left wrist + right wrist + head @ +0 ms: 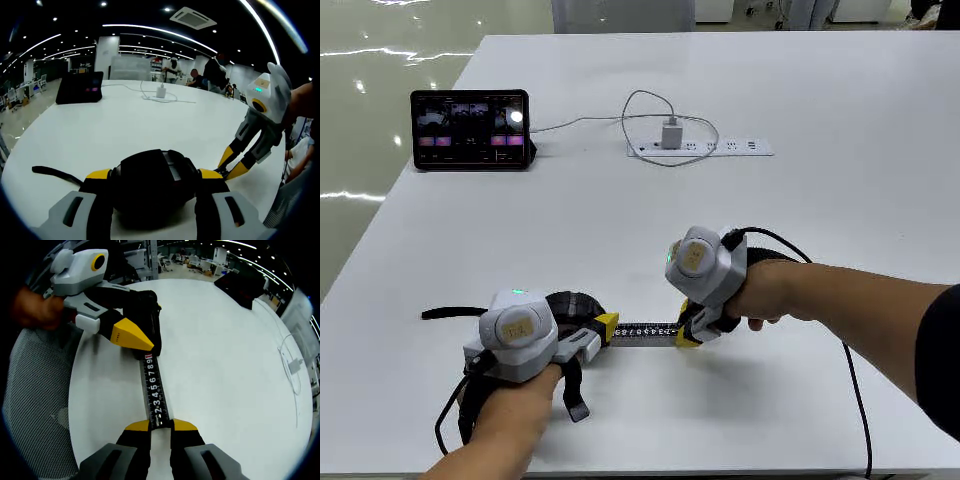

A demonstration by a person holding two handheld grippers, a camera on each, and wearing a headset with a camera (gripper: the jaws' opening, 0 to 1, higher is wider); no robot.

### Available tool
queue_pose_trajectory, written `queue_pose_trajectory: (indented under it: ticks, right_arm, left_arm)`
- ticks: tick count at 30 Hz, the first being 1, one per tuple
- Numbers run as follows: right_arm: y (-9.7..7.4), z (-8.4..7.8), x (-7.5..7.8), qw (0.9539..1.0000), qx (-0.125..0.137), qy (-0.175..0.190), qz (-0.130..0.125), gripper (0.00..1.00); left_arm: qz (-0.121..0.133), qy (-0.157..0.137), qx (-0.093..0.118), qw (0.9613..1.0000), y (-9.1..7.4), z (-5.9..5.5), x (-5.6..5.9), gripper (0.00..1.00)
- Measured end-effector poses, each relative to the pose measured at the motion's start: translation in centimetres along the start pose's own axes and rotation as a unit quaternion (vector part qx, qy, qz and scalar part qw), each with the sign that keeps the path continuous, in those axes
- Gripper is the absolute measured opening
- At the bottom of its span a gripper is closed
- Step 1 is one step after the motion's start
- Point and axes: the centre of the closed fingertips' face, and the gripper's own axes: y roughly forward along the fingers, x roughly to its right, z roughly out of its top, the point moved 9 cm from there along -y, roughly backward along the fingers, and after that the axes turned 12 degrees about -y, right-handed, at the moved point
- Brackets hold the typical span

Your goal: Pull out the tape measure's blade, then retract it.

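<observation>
At the near left of the white worktop (800,90) a black strap (450,313) trails out leftward from the tape measure (570,303), a round, black, rubbery-looking case. The left hand-held gripper (154,174) has its yellow-tipped jaws clamped on the case from either side. From the case mouth the blade (154,397) runs out to the right, its long axis left to right along the near edge of the worktop. It is a narrow dark strip with white numerals, 2 to 9 readable in the right gripper view, and red marks beside the mouth. It seems to lie flat on or just above the surface, though which is hard to tell. Its free end is pinched between the closed jaws of the right hand-held gripper (160,426). Well beyond them, at the far left, stands a lit tablet (470,129). To its right lie a white power strip (705,148) with a charger (672,134) plugged in and a looping white cable (650,100), none near the blade's line.
</observation>
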Motion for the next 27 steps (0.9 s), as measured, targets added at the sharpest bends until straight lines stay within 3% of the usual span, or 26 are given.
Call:
queue_pose_trajectory:
  ticks: [27]
  right_arm:
    - [0.7, 1.5, 0.1, 1.0, 0.007, 0.005, 0.001, 0.11]
  left_arm:
    - [-0.002, -0.005, 0.0, 1.0, 0.0, 0.1, 0.0, 0.62]
